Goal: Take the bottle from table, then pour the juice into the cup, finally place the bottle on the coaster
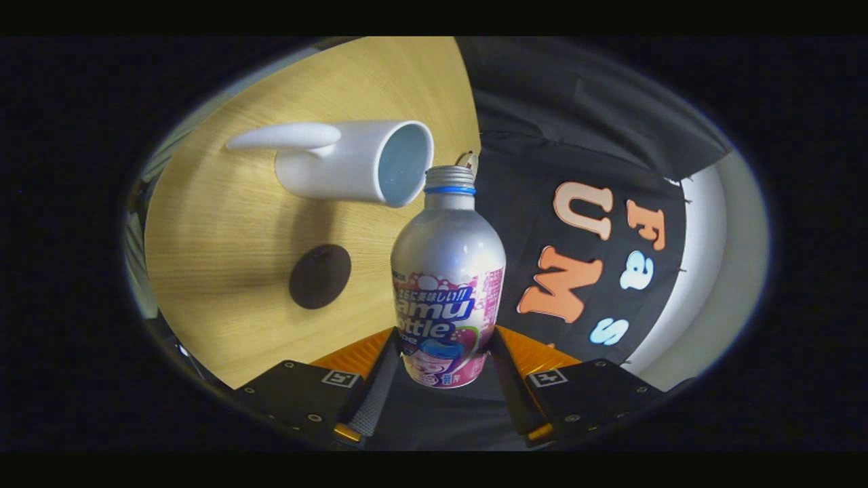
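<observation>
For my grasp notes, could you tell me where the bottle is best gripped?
Grip the bottle on its straight lower body, as the gripper does now, one finger on each side. Above, the shoulder tapers to a narrow neck near the cup, so fingers might slip there.

A staged recording booth rather than a lived-in room. A round, pale wood-grain tabletop [224,224] is backed directly by a wall of draped black cloth [576,102], beyond which a plain light-coloured surface [725,224] curves away. The furnishing is sparse and prop-like: a white ceramic cup with a long handle [352,163], a small round dark-brown coaster [320,276], and a silver metal drink bottle with a pink-and-blue printed label [447,271], the last pinched by both fingers of the hand-held gripper [444,369].
</observation>
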Motion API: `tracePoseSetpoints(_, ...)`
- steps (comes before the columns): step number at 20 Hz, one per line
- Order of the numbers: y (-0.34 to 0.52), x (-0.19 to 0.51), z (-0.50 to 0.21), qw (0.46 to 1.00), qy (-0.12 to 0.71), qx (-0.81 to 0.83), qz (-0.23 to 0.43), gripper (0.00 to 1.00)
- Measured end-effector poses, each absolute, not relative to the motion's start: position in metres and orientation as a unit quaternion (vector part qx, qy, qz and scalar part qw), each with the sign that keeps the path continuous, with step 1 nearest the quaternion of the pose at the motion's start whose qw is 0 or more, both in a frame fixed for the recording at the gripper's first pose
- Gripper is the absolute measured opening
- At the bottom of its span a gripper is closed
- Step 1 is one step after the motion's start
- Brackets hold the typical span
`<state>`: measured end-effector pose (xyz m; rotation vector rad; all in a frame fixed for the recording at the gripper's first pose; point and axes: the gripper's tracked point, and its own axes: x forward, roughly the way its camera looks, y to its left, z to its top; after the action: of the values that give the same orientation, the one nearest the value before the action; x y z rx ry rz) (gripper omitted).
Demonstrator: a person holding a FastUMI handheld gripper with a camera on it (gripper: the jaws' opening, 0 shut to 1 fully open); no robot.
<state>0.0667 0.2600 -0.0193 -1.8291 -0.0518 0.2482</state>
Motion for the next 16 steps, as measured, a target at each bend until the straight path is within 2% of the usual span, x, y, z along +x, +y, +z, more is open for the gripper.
tracePoseSetpoints(6, 0.263, 0.062, -0.047, 0.724, 0.019, -0.673, 0.15, 0.75)
tracePoseSetpoints(16, 0.237, 0.064, -0.049, 0.852, 0.025, -0.508, 0.124, 0.76)
